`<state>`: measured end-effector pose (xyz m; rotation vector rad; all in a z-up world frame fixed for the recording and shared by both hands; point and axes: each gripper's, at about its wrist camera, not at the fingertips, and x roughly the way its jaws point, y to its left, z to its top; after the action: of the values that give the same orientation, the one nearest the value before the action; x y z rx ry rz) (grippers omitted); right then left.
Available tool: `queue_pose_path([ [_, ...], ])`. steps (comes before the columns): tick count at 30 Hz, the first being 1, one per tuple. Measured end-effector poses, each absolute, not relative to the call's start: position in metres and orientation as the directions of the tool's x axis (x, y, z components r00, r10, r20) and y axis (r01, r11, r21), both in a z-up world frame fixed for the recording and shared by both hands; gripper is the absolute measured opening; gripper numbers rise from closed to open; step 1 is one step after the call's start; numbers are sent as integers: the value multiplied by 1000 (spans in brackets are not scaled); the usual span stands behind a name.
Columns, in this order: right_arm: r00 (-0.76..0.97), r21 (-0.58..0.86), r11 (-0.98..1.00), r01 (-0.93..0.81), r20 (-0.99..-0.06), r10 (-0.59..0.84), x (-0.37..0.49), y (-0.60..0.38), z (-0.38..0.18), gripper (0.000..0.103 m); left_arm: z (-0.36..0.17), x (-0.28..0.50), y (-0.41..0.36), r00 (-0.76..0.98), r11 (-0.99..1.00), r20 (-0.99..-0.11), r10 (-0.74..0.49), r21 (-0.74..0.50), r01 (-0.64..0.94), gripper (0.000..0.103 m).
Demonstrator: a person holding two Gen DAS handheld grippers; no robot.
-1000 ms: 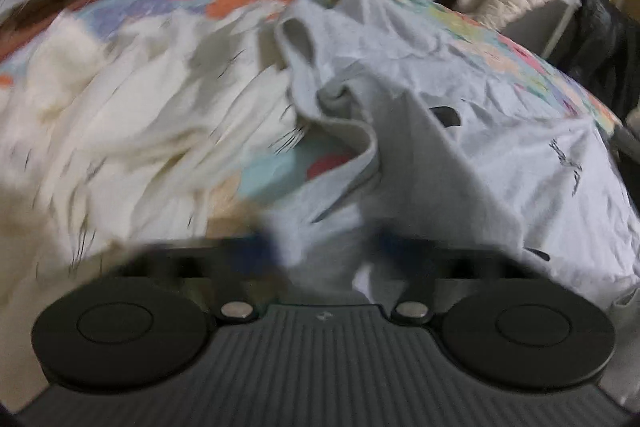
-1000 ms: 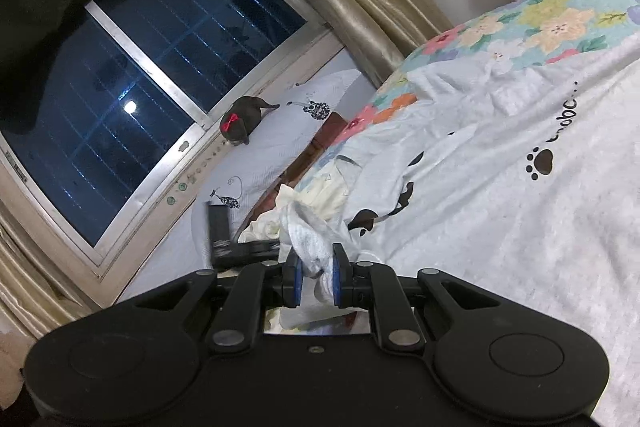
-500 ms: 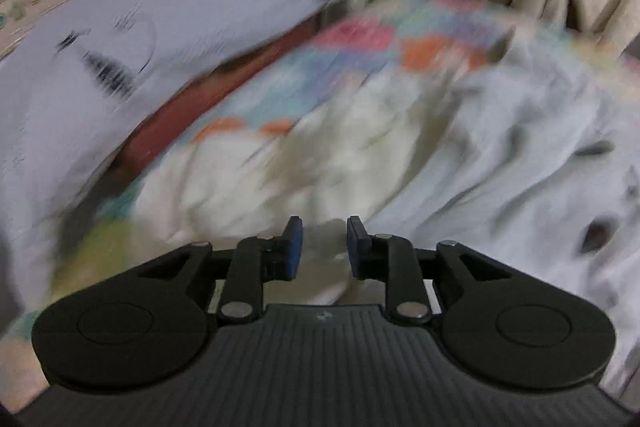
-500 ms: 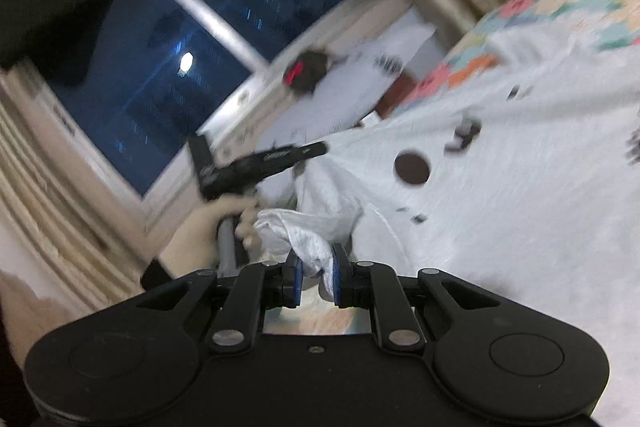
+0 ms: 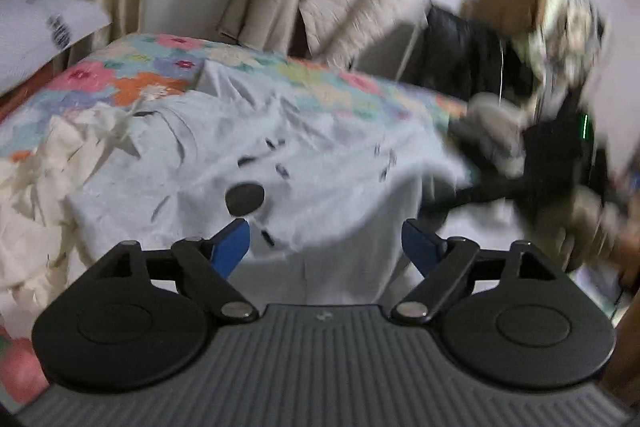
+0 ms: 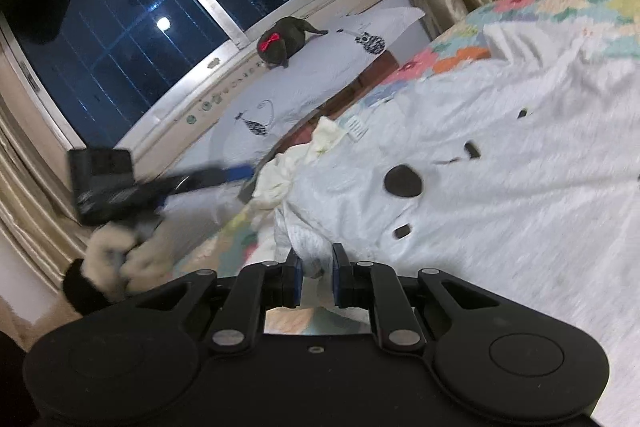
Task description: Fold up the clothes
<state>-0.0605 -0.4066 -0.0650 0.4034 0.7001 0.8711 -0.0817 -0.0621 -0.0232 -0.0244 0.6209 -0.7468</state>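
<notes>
Across the floral bedspread (image 5: 160, 75) lies the pale grey T-shirt (image 5: 312, 147) with dark prints, its near edge pinched between the narrow blue pads of the right gripper (image 6: 314, 281), while the left gripper (image 5: 326, 247), jaws just opened wide and empty, hovers above it beside a cream garment (image 5: 36, 195).

Shirt (image 5: 320, 147) lies spread on bed (image 5: 152, 75). Crumpled garment (image 5: 36, 195) at shirt's 9 o'clock. Pillow (image 6: 320, 75) at 11 o'clock, toy (image 6: 284, 41) on it.
</notes>
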Motion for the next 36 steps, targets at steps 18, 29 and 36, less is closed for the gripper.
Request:
queue_pose_path([
  [18,573,338,752,-566,-495,654,-37,-411,-45,25,-71,-55,-78,684,877,-549,-480,-286,385,8],
  [29,711,87,979,-185,-675,195,-182,-534,-53,42,-68,-42,-79,688,887,-561,-461,-293,356,8],
  [36,710,-177,970,-169,-704,-5,-259,-548,-64,42,-63,-41,-79,688,886,-561,-460,-334,321,8],
])
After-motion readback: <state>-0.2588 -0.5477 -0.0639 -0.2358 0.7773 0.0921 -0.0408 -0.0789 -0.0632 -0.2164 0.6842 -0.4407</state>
